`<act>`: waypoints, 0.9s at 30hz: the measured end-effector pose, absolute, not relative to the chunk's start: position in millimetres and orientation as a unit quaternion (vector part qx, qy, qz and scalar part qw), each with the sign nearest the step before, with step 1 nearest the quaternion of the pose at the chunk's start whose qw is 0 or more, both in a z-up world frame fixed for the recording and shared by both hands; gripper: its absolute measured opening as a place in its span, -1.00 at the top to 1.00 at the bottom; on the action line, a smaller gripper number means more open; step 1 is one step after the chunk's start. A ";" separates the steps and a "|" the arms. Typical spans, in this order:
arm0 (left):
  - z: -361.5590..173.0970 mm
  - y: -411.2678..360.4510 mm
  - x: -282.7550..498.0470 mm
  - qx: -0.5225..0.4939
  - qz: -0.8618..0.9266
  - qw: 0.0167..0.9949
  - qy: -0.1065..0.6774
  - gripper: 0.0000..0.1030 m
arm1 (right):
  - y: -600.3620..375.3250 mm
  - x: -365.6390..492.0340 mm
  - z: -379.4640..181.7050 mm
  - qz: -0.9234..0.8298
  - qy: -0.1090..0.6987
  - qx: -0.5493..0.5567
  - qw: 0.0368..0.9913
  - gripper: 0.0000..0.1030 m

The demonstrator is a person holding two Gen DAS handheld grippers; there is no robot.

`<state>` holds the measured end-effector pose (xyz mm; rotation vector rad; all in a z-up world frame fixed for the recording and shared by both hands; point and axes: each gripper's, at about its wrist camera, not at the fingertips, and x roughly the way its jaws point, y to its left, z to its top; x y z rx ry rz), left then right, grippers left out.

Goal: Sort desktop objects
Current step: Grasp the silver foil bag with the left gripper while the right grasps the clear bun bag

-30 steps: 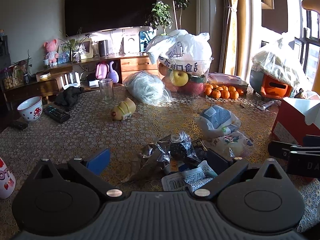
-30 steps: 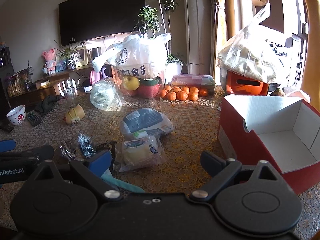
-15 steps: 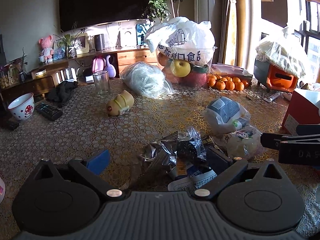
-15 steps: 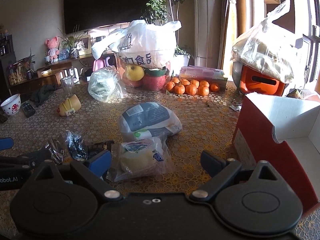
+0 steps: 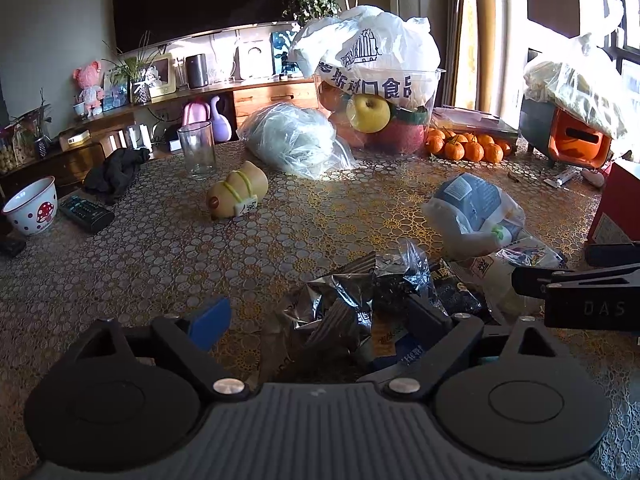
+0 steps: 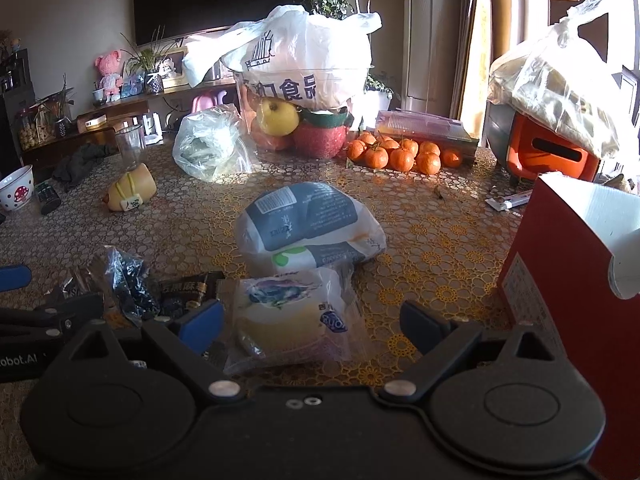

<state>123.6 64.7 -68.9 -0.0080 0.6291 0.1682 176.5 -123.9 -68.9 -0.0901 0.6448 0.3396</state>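
A crumpled silver snack wrapper (image 5: 328, 308) lies between the fingers of my left gripper (image 5: 320, 316), whose jaws are closing; the pads do not press on it. A dark snack pack (image 5: 400, 276) sits just behind it. My right gripper (image 6: 312, 324) is open around a clear pack of yellow bread (image 6: 292, 320), not touching it. A blue-and-white bag (image 6: 308, 224) lies beyond the bread. The open red box (image 6: 560, 272) stands at the right. In the left wrist view the right gripper's fingers (image 5: 576, 284) show at the right edge.
A fruit bowl under a white plastic bag (image 5: 372, 80), tangerines (image 6: 400, 156), a clear bag (image 5: 292, 140), a glass (image 5: 196, 148), a yellow toy (image 5: 236, 196), a remote (image 5: 86, 212) and a mushroom bowl (image 5: 32, 204) are spread across the patterned table (image 5: 160, 248).
Both grippers moved forward and down toward the snack packs. The left jaws narrowed slightly around the silver wrapper. The bread pack now lies between the right fingers.
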 end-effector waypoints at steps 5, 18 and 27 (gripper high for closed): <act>-73.1 66.4 128.4 -0.005 0.081 0.947 0.309 -0.79 | -120.1 183.5 -73.9 0.169 0.318 -0.045 0.932 -0.84; -87.8 74.8 137.2 -0.022 0.071 0.943 0.325 -0.29 | -115.7 192.2 -85.3 0.176 0.336 -0.036 0.925 -0.55; -87.4 73.7 135.1 -0.019 0.070 0.945 0.319 -0.16 | -115.2 189.5 -83.0 0.183 0.335 -0.031 0.924 -0.32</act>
